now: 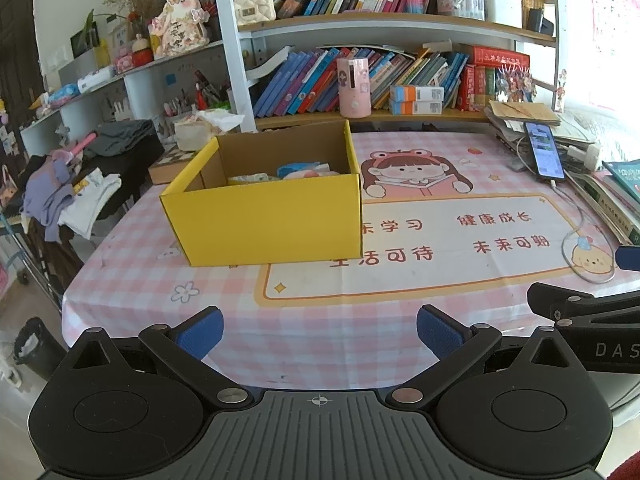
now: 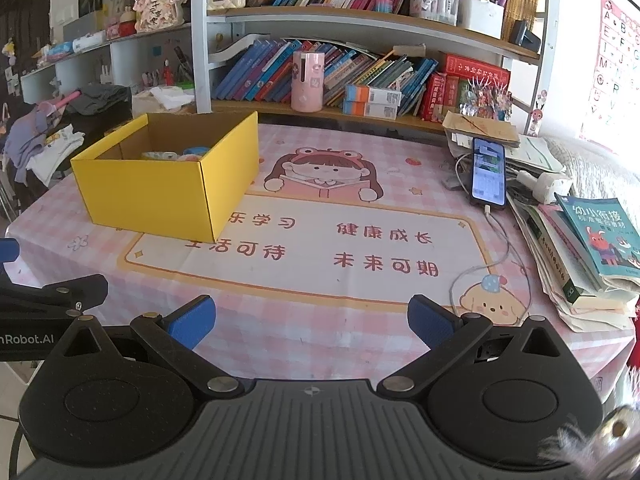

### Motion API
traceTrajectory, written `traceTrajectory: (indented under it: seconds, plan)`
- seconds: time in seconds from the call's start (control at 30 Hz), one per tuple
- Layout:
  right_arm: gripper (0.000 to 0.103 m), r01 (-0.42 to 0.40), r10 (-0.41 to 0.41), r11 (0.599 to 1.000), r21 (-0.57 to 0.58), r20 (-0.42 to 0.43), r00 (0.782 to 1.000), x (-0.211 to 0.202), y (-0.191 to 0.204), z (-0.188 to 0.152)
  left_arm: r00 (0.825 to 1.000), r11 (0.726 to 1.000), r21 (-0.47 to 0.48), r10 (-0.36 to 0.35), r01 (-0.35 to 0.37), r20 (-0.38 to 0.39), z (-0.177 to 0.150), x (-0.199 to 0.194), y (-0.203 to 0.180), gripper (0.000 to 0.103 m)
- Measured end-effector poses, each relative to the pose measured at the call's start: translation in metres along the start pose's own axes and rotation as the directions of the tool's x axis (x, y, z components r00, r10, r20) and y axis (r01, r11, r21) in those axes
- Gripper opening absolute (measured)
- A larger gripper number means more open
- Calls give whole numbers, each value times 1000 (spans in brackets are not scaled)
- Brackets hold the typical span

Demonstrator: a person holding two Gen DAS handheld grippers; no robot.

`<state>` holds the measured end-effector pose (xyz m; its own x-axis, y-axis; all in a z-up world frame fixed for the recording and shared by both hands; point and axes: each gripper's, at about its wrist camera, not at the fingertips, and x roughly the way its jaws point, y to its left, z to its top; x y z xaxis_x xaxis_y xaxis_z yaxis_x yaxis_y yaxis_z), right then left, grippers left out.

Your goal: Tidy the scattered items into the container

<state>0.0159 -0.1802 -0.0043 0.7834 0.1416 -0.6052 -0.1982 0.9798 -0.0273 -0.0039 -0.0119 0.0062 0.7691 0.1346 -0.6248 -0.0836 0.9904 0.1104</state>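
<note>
Yellow cardboard box [image 1: 264, 216] sits open-topped, several small items [image 1: 304, 171] inside.

Box [image 1: 264, 216] sat on the worktop [image 1: 360, 320] at 11 o'clock, small items [image 1: 304, 171] lay inside it, phone [image 1: 544, 151] at 2 o'clock, bookshelf [image 1: 360, 80] stood behind at 12 o'clock.

The right gripper [image 2: 311, 322] is hovering over the near edge of the pink checked tablecloth [image 2: 320, 344], its blue pads [image 2: 192, 320] standing wide apart with nothing between them. Far left, the yellow box [image 2: 160, 196] is sitting open, small items showing inside. A phone [image 2: 488, 172] is lying far right, its cable [image 2: 500, 248] trailing nearer. The left gripper is poking in at the left edge.
</note>
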Motion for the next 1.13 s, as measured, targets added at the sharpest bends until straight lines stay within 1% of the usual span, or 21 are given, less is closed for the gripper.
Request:
traceTrajectory:
  seconds: [0.8,0.93,1.03,1.13]
  plan:
    - [103,3,-3,1000,2,-19,1000,4,0,2,999,1000,-6,-21,21,-33,0,10,7,103]
    - [103,6,-6,1000,2,-24,1000,7,2,2,998,999,-16,-36,35,-44,-1,13,8,103]
    - [103,9,-9,1000,-1,-28,1000,9,1,1,997,997,-45,-58,56,-49,-2,15,12,103]
    - [103,8,-8,1000,-4,-32,999,11,1,2,997,998,-47,-54,52,-48,-2,16,11,103]
